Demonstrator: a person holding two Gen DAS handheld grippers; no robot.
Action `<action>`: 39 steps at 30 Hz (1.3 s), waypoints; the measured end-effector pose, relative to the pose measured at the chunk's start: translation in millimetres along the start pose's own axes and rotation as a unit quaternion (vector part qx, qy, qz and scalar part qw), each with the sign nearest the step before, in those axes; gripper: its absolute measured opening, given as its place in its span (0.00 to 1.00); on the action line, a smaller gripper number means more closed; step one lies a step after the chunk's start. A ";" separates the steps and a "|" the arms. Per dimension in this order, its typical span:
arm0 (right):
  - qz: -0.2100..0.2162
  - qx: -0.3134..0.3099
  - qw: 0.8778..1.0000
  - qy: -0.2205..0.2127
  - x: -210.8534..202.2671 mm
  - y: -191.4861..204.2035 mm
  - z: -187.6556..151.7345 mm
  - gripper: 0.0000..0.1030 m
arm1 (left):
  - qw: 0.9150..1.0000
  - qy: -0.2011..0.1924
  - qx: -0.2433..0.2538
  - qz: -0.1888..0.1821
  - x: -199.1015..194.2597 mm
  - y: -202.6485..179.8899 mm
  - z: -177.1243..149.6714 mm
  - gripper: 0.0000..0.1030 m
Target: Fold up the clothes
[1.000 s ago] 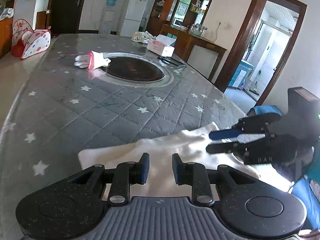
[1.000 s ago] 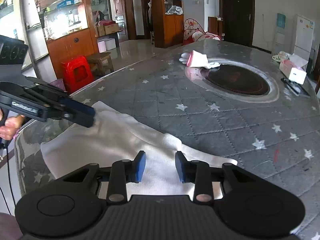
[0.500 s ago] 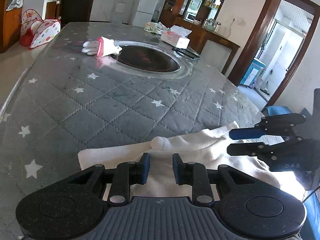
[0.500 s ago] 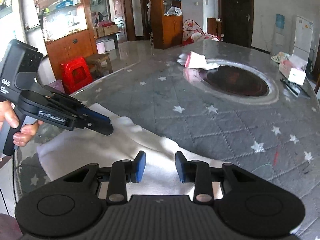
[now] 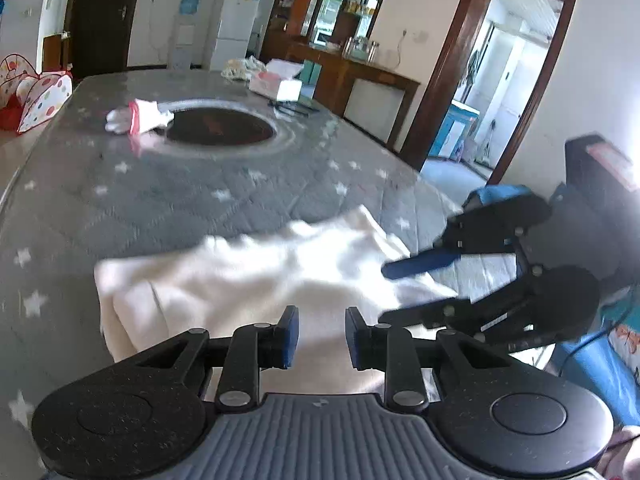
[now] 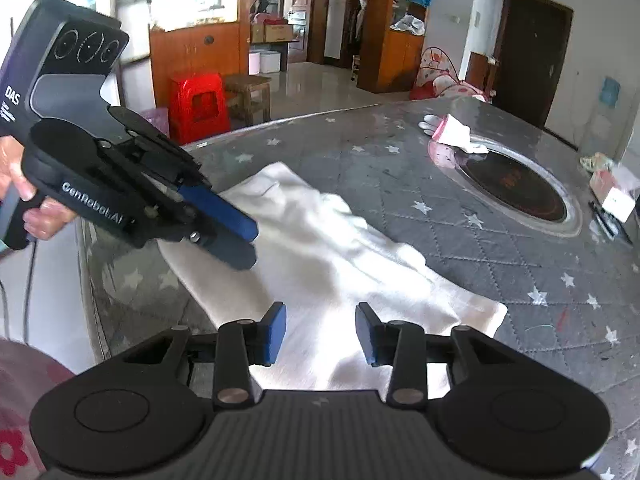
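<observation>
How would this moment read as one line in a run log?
step: fold clothes | left claw: open, empty | right claw: opening, empty | white garment: rumpled on grey star-print table

**Cloth at the near edge, glove by the far ring**

The cloth (image 6: 320, 248) lies on the bench (image 6: 460, 240) near its front edge. Beyond it, mid-bench, sits a round inset plate (image 6: 516, 188), with a glove (image 6: 452, 134) touching its far-left rim. A tissue box (image 5: 276, 84) stands behind the plate. Both grippers hang over the cloth: left gripper (image 6: 244, 240) at its left end, right gripper (image 5: 386, 292) at its right.
</observation>
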State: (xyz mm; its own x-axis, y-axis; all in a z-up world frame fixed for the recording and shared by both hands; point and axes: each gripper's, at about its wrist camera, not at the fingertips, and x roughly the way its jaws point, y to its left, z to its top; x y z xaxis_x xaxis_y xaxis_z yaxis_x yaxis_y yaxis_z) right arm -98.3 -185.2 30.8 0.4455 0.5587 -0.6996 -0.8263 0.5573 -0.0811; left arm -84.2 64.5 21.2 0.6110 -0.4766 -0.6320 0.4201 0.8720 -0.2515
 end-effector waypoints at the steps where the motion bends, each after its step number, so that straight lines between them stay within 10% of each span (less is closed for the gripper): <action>1: -0.003 -0.001 1.000 0.002 1.6 2.6 -2.5 0.37 | 1.000 0.004 -0.002 0.001 1.5 -0.7 -4.1 0.27; 39: -0.038 0.049 0.998 -0.023 -12.7 -23.0 -10.6 0.39 | 0.995 -0.024 -0.083 0.053 -16.5 39.4 -12.7 0.41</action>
State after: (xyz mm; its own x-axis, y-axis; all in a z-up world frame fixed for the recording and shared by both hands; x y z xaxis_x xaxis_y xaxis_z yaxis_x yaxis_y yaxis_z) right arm -88.6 -211.7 34.1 0.5225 0.5391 -0.6606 -0.7528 0.6554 -0.0606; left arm -86.3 108.2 12.4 0.6785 -0.3830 -0.6268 0.2378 0.9219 -0.3059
